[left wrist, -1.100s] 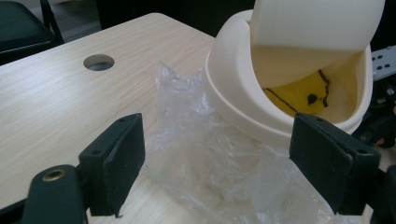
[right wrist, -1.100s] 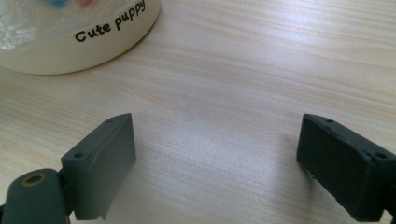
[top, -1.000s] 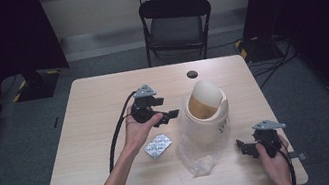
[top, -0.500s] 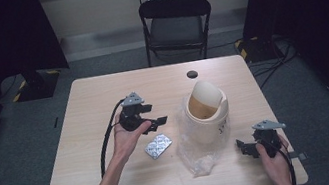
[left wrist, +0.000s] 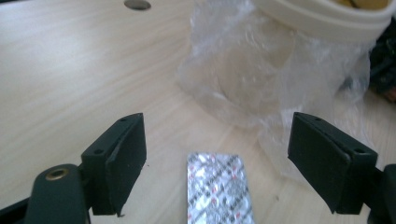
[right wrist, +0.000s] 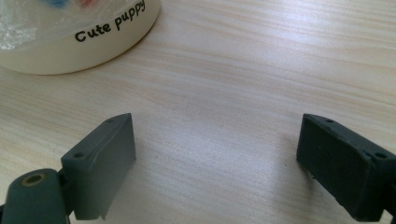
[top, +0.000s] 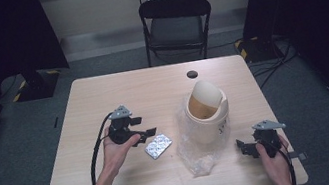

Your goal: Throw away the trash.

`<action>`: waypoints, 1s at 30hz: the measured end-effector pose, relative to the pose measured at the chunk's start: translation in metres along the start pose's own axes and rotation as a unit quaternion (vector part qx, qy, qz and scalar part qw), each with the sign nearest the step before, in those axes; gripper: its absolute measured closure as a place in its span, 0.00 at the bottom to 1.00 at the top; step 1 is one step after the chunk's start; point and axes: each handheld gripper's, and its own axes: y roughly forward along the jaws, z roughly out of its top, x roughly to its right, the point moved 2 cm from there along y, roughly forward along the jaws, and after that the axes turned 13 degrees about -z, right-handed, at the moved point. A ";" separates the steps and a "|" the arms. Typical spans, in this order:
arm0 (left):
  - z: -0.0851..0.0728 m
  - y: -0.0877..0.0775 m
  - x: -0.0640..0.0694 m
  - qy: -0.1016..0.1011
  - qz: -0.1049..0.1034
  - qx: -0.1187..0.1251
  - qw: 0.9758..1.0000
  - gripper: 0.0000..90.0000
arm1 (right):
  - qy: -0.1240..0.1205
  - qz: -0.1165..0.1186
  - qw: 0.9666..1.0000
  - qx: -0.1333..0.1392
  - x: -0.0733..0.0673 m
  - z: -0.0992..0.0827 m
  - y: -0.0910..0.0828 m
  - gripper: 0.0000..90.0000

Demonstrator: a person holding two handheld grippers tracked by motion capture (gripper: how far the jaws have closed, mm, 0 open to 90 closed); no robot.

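Left gripper [top: 145, 135] moved down toward blister pack [top: 158, 145], jaws apart (right gripper's [top: 244, 148] too), pale wooden table [top: 102, 98].

The left gripper [top: 148, 134] sat left of centre, its jaws apart and just closing slightly; the right gripper [top: 243, 147], lower right, was spread wide.

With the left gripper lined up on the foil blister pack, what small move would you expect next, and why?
Probably a short push forward and down, then closing. In the left gripper view the left gripper has open jaws on either side of the blister pack, which lies flat on the table, the pads apart from it. The jaws have just been closing slightly. The right gripper rests open.
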 end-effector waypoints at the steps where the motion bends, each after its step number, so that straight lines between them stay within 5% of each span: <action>1: -0.004 -0.001 0.000 0.001 0.005 -0.002 1.000 0.21 | 0.000 0.000 1.000 0.000 0.000 0.000 0.000 0.12; 4: -0.013 -0.004 0.000 -0.013 0.000 0.003 1.000 0.21 | 0.000 0.000 1.000 0.000 0.000 0.000 0.000 0.12; 11: -0.039 0.007 0.003 -0.004 0.006 -0.042 0.999 0.21 | 0.000 0.000 1.000 0.000 0.000 0.000 0.000 0.12; 22: -0.059 0.031 -0.002 -0.036 -0.009 -0.069 0.997 0.20 | 0.000 0.000 1.000 0.000 0.000 0.000 0.000 0.12; 30: -0.058 0.044 0.000 -0.002 0.008 -0.089 0.996 0.19 | 0.000 0.000 1.000 0.000 0.000 0.000 0.000 0.12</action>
